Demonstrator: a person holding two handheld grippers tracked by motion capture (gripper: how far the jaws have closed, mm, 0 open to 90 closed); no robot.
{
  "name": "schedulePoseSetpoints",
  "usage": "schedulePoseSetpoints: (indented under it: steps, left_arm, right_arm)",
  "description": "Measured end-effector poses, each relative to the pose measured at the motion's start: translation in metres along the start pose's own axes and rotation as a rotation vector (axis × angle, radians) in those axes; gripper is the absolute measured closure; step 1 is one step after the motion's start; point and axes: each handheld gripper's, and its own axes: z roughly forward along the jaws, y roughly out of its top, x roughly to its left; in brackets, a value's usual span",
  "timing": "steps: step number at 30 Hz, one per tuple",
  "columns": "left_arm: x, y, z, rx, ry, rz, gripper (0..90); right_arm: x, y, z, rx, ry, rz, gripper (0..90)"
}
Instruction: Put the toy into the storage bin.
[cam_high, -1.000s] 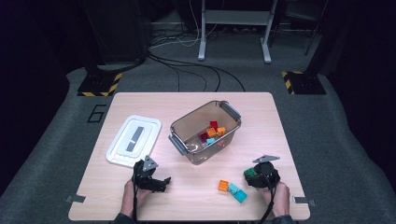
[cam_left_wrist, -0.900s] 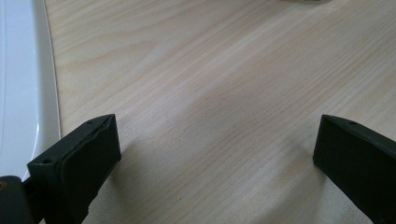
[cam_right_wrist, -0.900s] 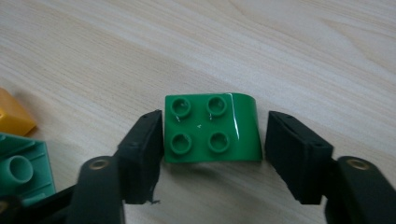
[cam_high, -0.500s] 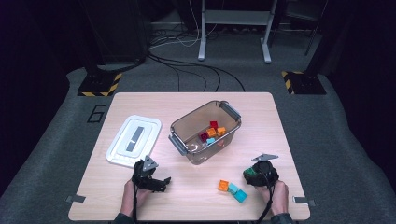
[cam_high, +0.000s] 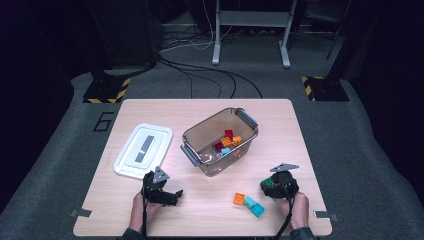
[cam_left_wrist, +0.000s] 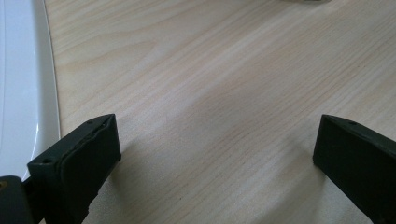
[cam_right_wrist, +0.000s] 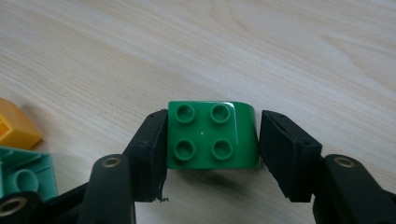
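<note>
Right gripper (cam_right_wrist: 212, 140) clamps green brick (cam_right_wrist: 212, 135) on tabletop (cam_high: 210, 210) — likely bound for bin (cam_high: 220, 142); left gripper (cam_left_wrist: 215, 144) wide, empty.

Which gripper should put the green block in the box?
Right. The right gripper already has the green block between its pads, while the left gripper is open over bare table.

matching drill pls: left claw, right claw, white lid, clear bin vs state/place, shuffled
1 left claw
2 right claw
3 white lid
4 clear bin

a holds red, orange and blue bricks
b around the green brick
c open over bare table
d flat on the table, left of the bin

Pairs: 1-c, 2-b, 3-d, 4-a
</note>
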Motion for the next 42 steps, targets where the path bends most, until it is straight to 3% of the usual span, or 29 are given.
schedulePoseSetpoints:
  steps: [7,12,17,27,34,38,42]
  left_arm:
    - [0.0,0.0,0.0,-0.001,0.0,-0.001,0.5]
    - [0.0,0.0,0.0,-0.001,0.0,-0.002,0.5]
    - [0.0,0.0,0.0,-0.002,0.0,-0.001,0.6]
    - [-0.001,0.0,0.0,-0.006,0.001,-0.005,0.6]
    - [0.0,0.0,0.0,-0.002,0.001,0.0,0.6]
    - [0.0,0.0,0.0,-0.002,0.001,0.0,0.6]
    - [0.0,0.0,0.0,-0.002,0.0,0.0,0.6]
  right_arm:
    - [-0.001,0.002,-0.002,0.017,0.018,-0.018,32.1]
    - [-0.008,0.001,-0.01,0.022,0.015,-0.052,31.2]
    - [-0.004,-0.003,-0.009,0.037,0.025,-0.084,32.0]
    - [-0.011,-0.008,-0.01,0.055,-0.005,-0.048,33.9]
    - [0.002,0.001,-0.001,0.06,0.001,-0.061,41.5]
    - [0.008,0.008,0.004,0.049,-0.001,-0.056,38.7]
    - [0.004,0.012,-0.004,0.029,0.007,-0.06,34.6]
